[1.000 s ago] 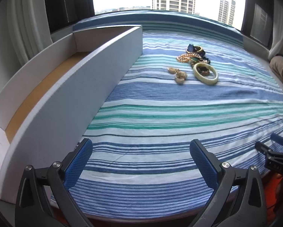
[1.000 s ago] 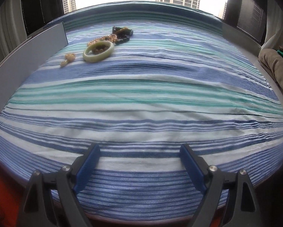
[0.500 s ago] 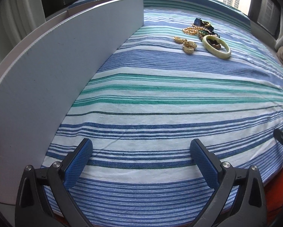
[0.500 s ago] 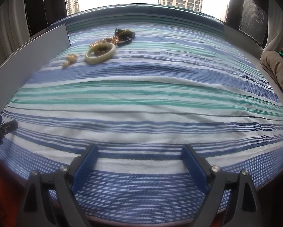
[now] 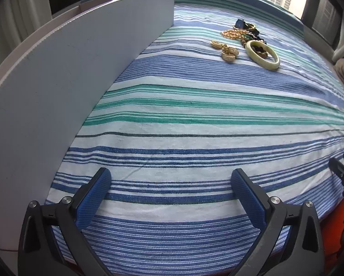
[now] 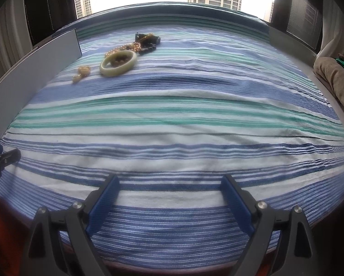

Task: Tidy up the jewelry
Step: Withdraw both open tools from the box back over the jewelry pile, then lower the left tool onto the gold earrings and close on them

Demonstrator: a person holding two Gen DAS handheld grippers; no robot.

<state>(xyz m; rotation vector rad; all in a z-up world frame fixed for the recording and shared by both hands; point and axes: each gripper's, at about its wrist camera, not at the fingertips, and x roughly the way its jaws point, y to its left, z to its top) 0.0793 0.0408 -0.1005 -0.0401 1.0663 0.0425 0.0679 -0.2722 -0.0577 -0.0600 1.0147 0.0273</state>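
Observation:
A small heap of jewelry lies far off on the striped cloth: a pale green bangle, gold earrings, a gold chain and dark beads. A long white box stands along the left side. My left gripper is open over the cloth's near edge, nothing between its blue pads. My right gripper is open too, low over the near edge, and empty. Each gripper's tip shows at the other view's border.
The striped blue, green and white cloth covers the whole surface. A beige cushion sits at the right edge. Dark curtains and a bright window with towers lie beyond the far edge.
The left wrist view sank and tipped downward early on, so the box's inside dropped out of sight and the jewelry slid up the frame. The right gripper stayed put.

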